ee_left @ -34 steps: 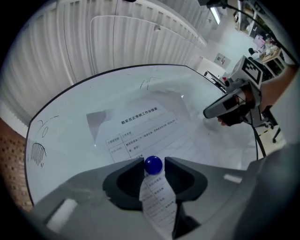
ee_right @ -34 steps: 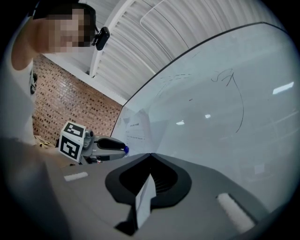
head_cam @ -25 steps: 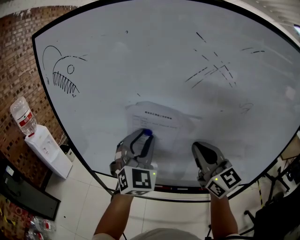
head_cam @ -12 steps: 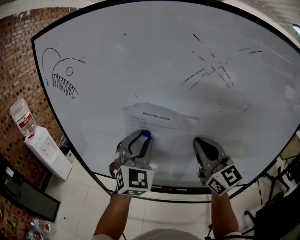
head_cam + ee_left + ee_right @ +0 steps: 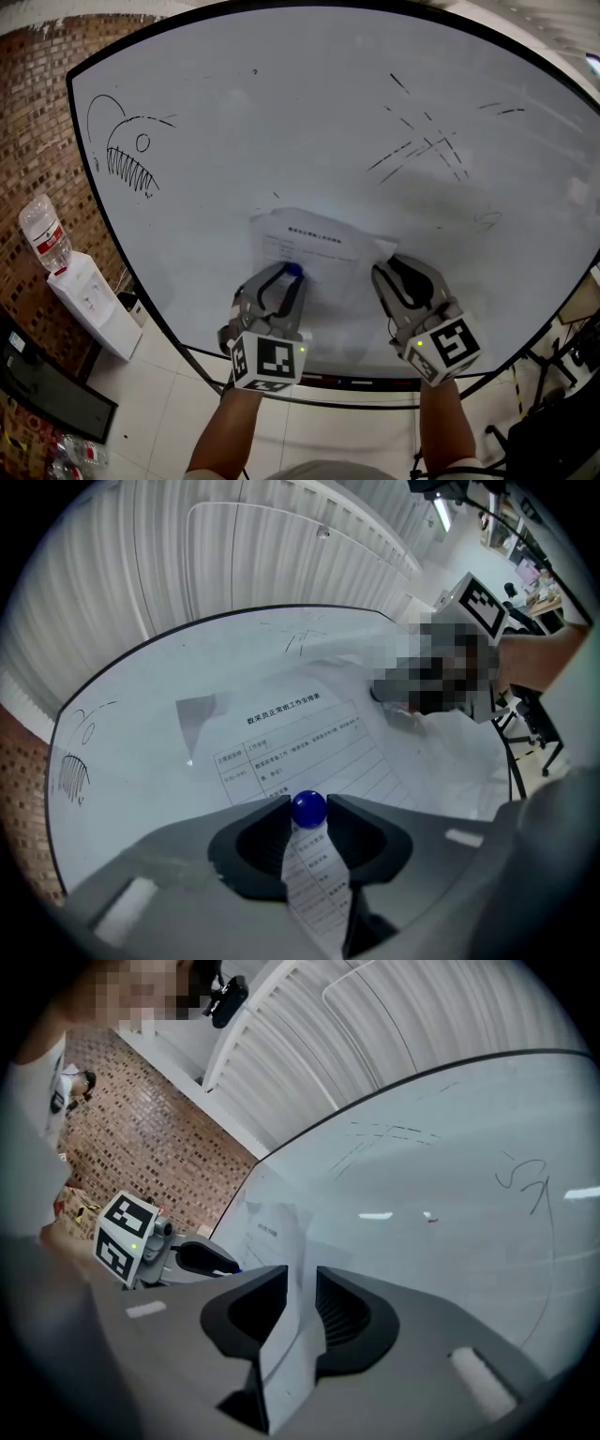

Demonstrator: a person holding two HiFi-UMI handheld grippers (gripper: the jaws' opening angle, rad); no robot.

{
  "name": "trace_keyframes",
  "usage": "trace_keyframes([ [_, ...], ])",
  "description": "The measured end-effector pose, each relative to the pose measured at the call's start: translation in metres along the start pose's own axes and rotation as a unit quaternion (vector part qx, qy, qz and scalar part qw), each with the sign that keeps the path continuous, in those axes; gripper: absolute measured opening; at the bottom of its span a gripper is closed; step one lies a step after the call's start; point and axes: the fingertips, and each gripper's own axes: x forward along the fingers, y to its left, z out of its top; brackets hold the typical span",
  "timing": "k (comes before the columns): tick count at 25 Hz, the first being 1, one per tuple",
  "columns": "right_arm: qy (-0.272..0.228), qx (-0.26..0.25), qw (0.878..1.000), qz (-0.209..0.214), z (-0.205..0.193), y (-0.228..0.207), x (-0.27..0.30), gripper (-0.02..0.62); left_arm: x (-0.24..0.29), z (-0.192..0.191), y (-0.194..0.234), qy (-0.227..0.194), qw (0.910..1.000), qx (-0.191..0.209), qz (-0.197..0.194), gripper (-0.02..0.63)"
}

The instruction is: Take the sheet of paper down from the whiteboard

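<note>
One sheet of paper [image 5: 319,246], low on the whiteboard [image 5: 281,112]. It looks light and limp and would likely tear, so it is best taken at a free edge. One blue magnet [image 5: 308,808] pins it. Two grippers: left gripper [image 5: 308,819] is clamped on that magnet; right gripper [image 5: 302,1288], jaws nearly together, pinches the sheet's lifted right edge.

The head view looks from above and behind the left gripper [image 5: 284,274] and right gripper [image 5: 395,269], at lower centre, onto the whiteboard [image 5: 328,122]. Each gripper view sits close behind its own jaws and faces the board at a shallow angle. All three views share the sheet of paper [image 5: 314,246], and each gripper view shows the opposite gripper.
</note>
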Motion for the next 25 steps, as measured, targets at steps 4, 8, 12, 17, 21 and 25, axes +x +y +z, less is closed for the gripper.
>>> trace_keyframes([
  [4,0.002,0.000,1.000,-0.001,-0.001,0.001,0.005,0.008,0.000,0.000,0.000,-0.002,1.0000,-0.002,-0.001,0.129],
  [8,-0.002,0.015,1.000,0.002,-0.002,0.001,0.004,0.008,0.000,0.000,0.000,-0.002,1.0000,-0.006,-0.006,0.127],
  [12,-0.006,0.018,1.000,0.006,0.001,0.002,0.002,0.008,-0.001,0.000,0.000,-0.002,0.9999,-0.013,-0.010,0.127],
  [17,-0.005,0.027,1.000,0.004,-0.002,0.000,-0.004,0.008,-0.007,0.000,-0.003,-0.008,0.9993,-0.031,-0.016,0.127],
  [21,0.002,0.036,0.999,0.004,-0.010,0.001,-0.015,0.008,-0.022,-0.001,-0.006,-0.020,0.9973,-0.065,-0.027,0.127],
  [25,0.019,0.057,0.998,0.002,-0.031,0.004,-0.036,0.008,-0.041,-0.017,-0.016,-0.047,0.9749,-0.205,-0.073,0.128],
])
